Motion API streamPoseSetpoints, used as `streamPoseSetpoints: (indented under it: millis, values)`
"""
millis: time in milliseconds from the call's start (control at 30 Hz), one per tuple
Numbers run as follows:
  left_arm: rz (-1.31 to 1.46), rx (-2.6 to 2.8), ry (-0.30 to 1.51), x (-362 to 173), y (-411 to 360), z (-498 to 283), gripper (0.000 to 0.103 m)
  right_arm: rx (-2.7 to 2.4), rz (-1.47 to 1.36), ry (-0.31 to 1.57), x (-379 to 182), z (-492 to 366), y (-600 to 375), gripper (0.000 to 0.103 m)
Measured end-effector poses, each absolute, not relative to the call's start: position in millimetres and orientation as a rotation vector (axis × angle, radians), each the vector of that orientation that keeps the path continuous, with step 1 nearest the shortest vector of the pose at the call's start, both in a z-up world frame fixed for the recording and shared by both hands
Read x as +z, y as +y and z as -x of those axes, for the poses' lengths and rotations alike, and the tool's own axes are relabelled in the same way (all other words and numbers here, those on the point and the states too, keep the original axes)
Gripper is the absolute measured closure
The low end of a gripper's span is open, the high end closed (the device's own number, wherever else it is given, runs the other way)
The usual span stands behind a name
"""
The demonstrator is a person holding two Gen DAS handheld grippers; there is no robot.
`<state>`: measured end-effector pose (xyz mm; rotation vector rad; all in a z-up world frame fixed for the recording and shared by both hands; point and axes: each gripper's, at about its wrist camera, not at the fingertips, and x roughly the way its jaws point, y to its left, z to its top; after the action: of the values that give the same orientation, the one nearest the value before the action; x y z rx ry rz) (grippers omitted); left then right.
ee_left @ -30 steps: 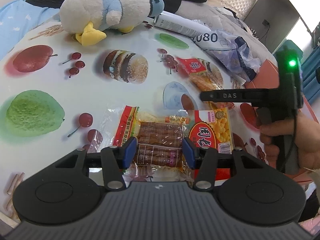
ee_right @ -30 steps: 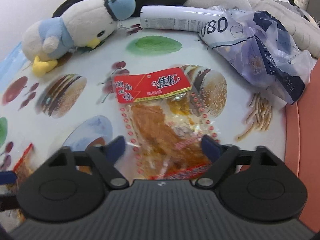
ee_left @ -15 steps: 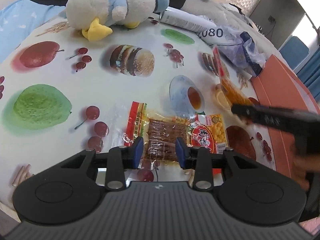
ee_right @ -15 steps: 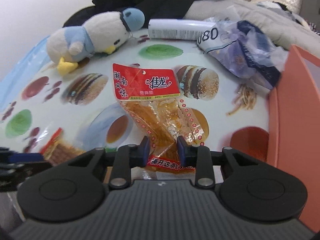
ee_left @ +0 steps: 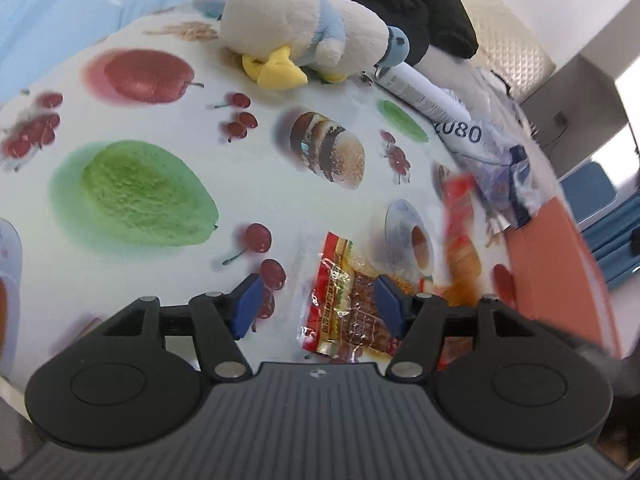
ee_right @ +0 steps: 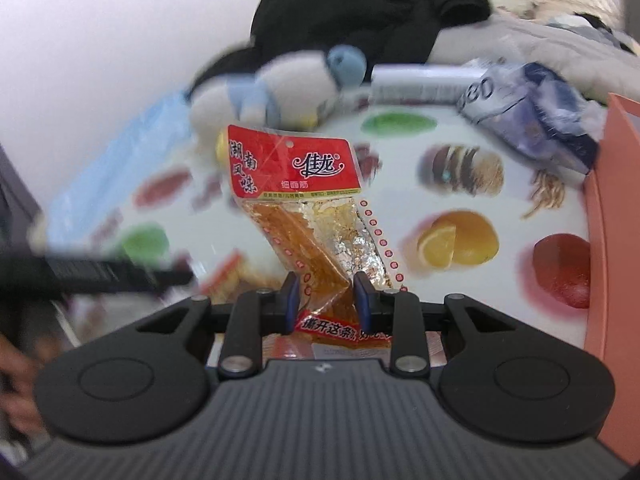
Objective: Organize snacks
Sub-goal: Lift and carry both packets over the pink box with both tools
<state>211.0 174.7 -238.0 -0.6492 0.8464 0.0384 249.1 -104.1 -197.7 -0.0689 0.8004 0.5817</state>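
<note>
Right claw (ee_right: 325,299) is clamped on the lower end of the orange snack packet (ee_right: 310,220), both blue pads pressing the crumpled plastic; packet lifted clear of the desk (ee_right: 400,200), red header up, tilted toward the left of frame. The same packet shows blurred at right in the left wrist view (ee_left: 460,232).

Left claw (ee_left: 316,306) has its jaws apart, having just opened wider. The brown snack packet (ee_left: 348,304) lies flat on the desk (ee_left: 240,184) in the right part of the gap; the right pad overlaps its edge, the left pad is well apart from it, so no grip.

Desk cover has printed fruit and burgers. Plush penguin (ee_left: 304,44) sits at the far edge, white tube (ee_left: 420,92) beside it, crumpled blue-white plastic bag (ee_left: 500,168) to the right. Orange tray (ee_right: 608,220) lies along the right desk edge. Black clothing (ee_right: 380,12) is piled behind the desk.
</note>
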Motion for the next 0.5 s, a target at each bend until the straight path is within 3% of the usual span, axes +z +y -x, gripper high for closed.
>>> streamPoseSetpoints:
  millis: [233, 500]
  values:
    - [0.826, -0.018, 0.831, -252, 192, -220, 0.036, 0.558, 0.236, 0.812, -230, -240, -82, 0.071]
    - [0.925, -0.063, 0.867, -259, 194, -240, 0.037, 0.574, 0.098, 0.847, -231, -246, -100, 0.071]
